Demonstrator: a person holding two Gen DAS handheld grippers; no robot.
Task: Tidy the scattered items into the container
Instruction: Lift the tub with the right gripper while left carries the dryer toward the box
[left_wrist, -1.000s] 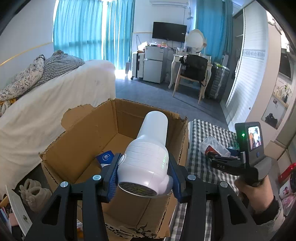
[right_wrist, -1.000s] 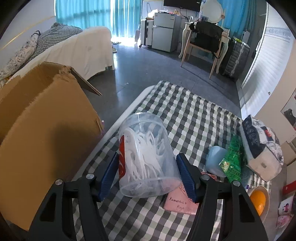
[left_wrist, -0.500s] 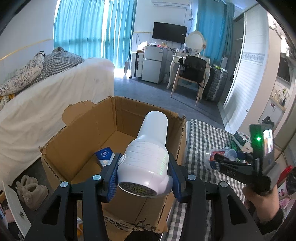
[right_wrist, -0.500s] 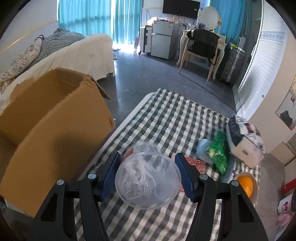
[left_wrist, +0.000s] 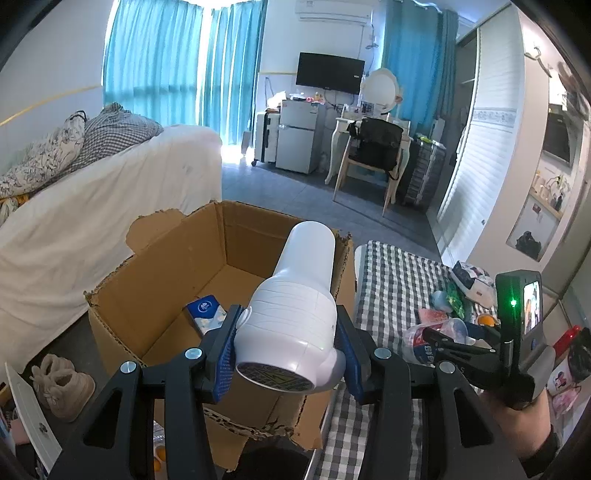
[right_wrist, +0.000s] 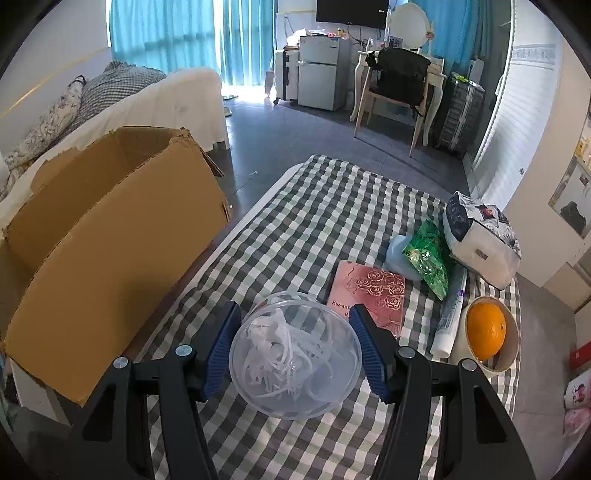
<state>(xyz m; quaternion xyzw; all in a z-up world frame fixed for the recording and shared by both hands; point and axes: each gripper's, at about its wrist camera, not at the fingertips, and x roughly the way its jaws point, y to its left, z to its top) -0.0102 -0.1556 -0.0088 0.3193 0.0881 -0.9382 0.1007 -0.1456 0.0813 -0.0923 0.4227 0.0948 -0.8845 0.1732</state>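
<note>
Partway: left gripper (left_wrist: 288, 354) clamped on white hair dryer (left_wrist: 291, 321) above cardboard box (left_wrist: 155, 295) holding one blue packet (left_wrist: 205, 314); right gripper (right_wrist: 293, 349) clamped on clear tub (right_wrist: 295, 354), box to its left; notebook (right_wrist: 369, 291), orange (right_wrist: 484, 328) ahead-right, unpacked.

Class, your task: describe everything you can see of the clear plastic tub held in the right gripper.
The clear plastic tub is round and see-through, filled with tangled white plastic pieces. A red label shows on its side in the left wrist view. It lies tipped, one round end facing the camera, clamped between the right gripper's blue pads and held above the checked cloth, in front of a pink rose-patterned book.
</note>
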